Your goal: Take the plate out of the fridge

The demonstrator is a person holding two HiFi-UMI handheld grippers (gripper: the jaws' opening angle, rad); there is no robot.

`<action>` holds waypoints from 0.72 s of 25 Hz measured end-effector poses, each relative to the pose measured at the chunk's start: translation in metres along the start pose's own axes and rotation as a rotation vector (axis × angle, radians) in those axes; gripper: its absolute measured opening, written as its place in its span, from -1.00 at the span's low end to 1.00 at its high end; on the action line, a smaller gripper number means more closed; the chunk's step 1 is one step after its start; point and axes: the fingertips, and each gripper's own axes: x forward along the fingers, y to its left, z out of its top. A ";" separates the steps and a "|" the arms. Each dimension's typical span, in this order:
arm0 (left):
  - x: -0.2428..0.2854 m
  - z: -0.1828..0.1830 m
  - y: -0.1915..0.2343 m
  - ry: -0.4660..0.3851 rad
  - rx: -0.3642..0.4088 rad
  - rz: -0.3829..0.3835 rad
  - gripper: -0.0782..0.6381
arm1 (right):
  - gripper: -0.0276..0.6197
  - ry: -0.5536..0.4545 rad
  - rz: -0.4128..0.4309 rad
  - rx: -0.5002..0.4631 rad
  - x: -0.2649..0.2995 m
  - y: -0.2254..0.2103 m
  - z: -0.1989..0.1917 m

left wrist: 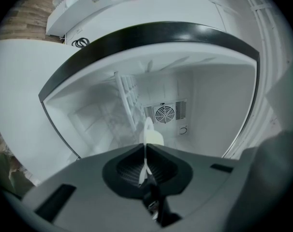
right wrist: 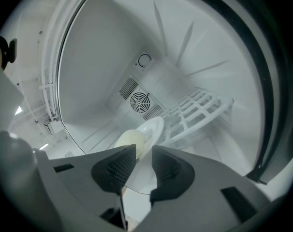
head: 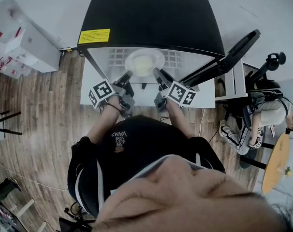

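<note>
Left gripper [left wrist: 145, 149] clamps the round white plate [head: 158, 58] edge-on; right gripper [right wrist: 143, 153] seemingly pinches its rim beside a pale-yellow lump [right wrist: 129, 141].

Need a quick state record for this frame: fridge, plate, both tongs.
fridge: black top, door open
plate: inside the fridge, at the wire shelf
on plate: pale yellow lump
left tongs: shut on the plate's rim, plate seen edge-on
right tongs: jaws apart with the plate's rim between them; contact unclear
task status: plate not yet out
</note>
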 end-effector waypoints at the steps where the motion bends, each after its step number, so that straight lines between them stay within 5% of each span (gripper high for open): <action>1: 0.000 -0.001 0.000 0.001 0.003 -0.001 -0.70 | -0.58 -0.001 0.000 -0.002 -0.001 0.000 0.000; 18: -0.001 -0.028 -0.007 -0.039 0.006 -0.015 -0.70 | -0.60 0.002 0.015 -0.048 -0.026 -0.006 0.008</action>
